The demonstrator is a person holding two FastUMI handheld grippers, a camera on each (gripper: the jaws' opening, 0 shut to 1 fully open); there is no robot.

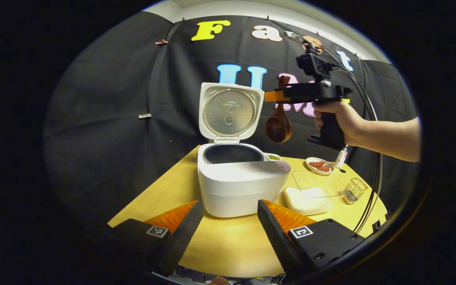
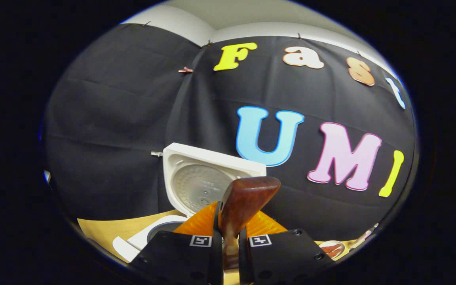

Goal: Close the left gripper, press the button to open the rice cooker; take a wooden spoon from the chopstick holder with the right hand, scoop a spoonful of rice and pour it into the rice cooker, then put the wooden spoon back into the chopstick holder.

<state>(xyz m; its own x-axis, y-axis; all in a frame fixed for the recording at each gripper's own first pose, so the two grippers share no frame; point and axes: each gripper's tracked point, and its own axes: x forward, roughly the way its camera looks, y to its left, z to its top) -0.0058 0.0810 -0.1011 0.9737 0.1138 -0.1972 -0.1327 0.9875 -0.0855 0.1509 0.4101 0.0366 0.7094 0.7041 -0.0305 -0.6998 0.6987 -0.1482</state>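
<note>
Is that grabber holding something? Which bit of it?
Yes. The right gripper is shut on the wooden spoon, pinching its handle near the top end, so the bowl hangs down. The left gripper is open and holds nothing.

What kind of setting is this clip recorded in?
Most likely a staged recording booth set up as a kitchen counter, not a real kitchen. A black cloth wall backs a small wooden table holding an open rice cooker, a wire chopstick holder and a small dish.
</note>
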